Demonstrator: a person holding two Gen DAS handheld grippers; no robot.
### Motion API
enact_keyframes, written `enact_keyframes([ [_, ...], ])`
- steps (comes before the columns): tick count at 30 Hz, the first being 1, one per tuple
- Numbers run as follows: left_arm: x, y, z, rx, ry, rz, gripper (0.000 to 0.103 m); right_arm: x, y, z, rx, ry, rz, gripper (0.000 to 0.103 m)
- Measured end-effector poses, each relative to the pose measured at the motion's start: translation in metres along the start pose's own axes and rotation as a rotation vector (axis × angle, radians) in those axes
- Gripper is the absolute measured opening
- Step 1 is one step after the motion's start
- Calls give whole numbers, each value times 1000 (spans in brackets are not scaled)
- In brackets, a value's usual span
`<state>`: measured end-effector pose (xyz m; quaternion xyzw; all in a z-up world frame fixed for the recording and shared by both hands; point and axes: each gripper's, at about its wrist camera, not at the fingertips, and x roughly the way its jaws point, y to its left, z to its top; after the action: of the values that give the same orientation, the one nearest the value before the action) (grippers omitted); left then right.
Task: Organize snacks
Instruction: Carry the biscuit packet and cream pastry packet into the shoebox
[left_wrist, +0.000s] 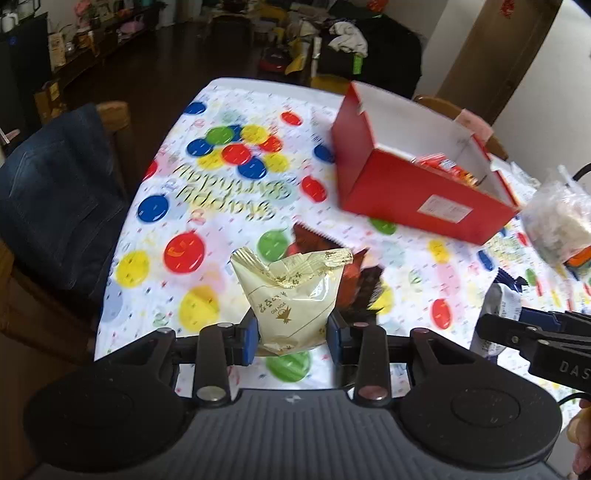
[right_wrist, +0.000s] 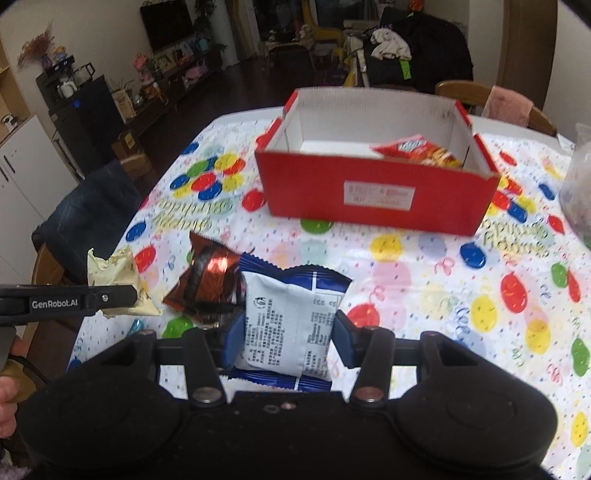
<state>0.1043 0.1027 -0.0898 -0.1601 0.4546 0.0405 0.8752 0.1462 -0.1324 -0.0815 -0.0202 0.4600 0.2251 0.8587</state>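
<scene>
Balloon-print tablecloth (left_wrist: 177, 206) under 2 hand-held grippers clamping snack packets.

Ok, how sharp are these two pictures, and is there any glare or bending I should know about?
Left wrist view: the tablecloth and red box are smeared by motion blur, while the cream packet in the gripper stays sharp. Right wrist view: crisper overall, with glare on the brown foil packet. Both views: fisheye bending curves the table edges.
</scene>
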Motion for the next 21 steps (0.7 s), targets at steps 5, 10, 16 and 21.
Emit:
enact_keyframes([
  [5, -10, -13, 17, 35, -32, -45, 36, -16, -2, 17, -4, -54, -35, 49],
  [10, -17, -30, 38, 76, -66, -93, 36, -32, -11, 40, -3, -115, -71, 49],
  [16, -16, -53, 70, 105, -81, -129, 36, -38, -30, 72, -6, -173, -114, 49],
  [21, -4, -72, 98, 113, -73, -127, 36, -32, -50, 98, -6, -189, -114, 49],
])
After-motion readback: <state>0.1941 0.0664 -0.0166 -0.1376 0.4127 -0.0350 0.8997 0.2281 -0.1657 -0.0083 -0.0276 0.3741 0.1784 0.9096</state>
